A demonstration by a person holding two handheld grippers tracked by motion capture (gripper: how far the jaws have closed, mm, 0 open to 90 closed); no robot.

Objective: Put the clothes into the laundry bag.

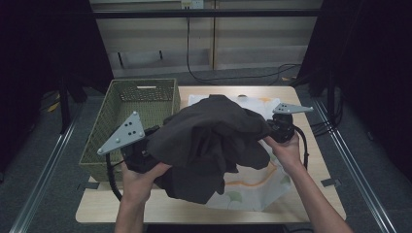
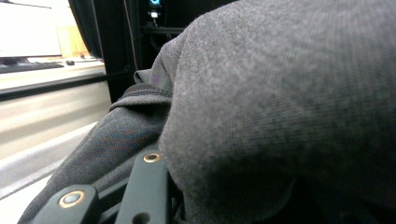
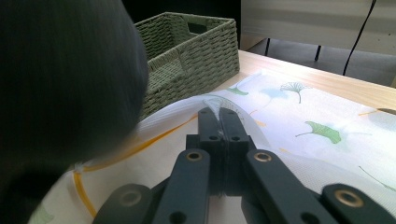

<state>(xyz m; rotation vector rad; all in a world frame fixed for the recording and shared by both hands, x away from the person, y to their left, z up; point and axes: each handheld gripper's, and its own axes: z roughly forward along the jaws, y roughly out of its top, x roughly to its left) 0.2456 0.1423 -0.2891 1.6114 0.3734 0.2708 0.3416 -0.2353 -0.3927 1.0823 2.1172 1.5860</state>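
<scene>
Dark grey garment drapes over the left gripper, jaws clamped on its fabric, bunched mid-table over the ginkgo-print cloth. Right gripper is closed, pinching a fold of that cloth. Wicker basket sits at the table's left edge. Advice: lift the garment clear before swinging basketward, avoid dragging the cloth. No readable labels.

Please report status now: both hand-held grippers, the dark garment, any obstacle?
Left hand-held gripper under dark garment, grip hidden. Right hand-held gripper shut on white leaf-print cloth. Woven basket beside, nothing blocking.
</scene>
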